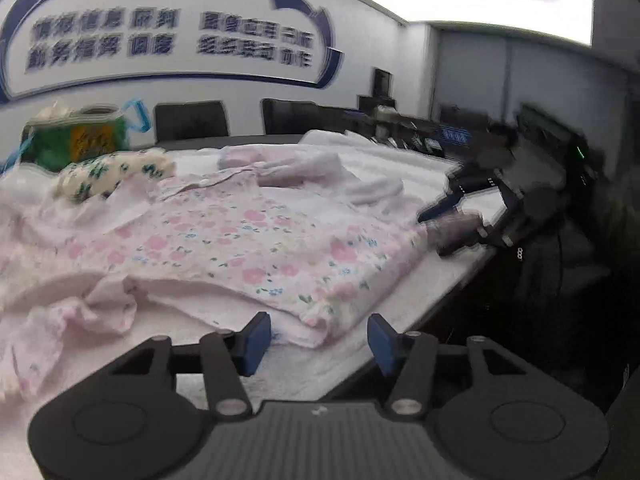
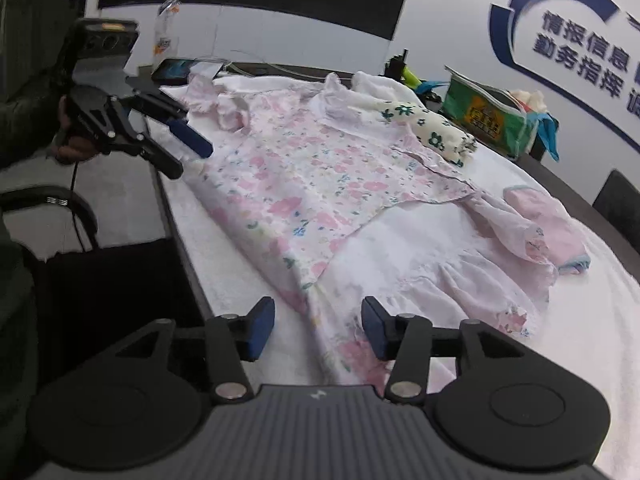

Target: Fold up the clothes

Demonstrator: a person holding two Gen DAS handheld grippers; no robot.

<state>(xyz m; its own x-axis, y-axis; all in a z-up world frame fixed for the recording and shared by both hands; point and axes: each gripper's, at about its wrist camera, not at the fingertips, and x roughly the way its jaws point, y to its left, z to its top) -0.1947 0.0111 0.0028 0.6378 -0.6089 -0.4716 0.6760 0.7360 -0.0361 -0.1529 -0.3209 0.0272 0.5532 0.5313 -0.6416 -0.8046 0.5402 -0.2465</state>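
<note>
The left tool (image 1: 318, 338) sits half open at the dress's (image 2: 304, 184) hem corner, the cloth edge between its pads (image 1: 256, 338) but not visibly pinched. The dress lies spread, a little rumpled, across the white-covered bench (image 2: 500, 380). It looks thin, light and limp, so it should drape and slide easily; hem corners and side seams seem the best holds. The right tool (image 2: 318, 334), half open too, straddles a hem fold without gripping.

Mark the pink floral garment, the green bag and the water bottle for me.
pink floral garment (image 2: 304, 184): right wrist view, middle of the printed front panel.
green bag (image 2: 480, 116): right wrist view, its front face by the yellow label.
water bottle (image 2: 165, 28): right wrist view, clear body above the label.
</note>
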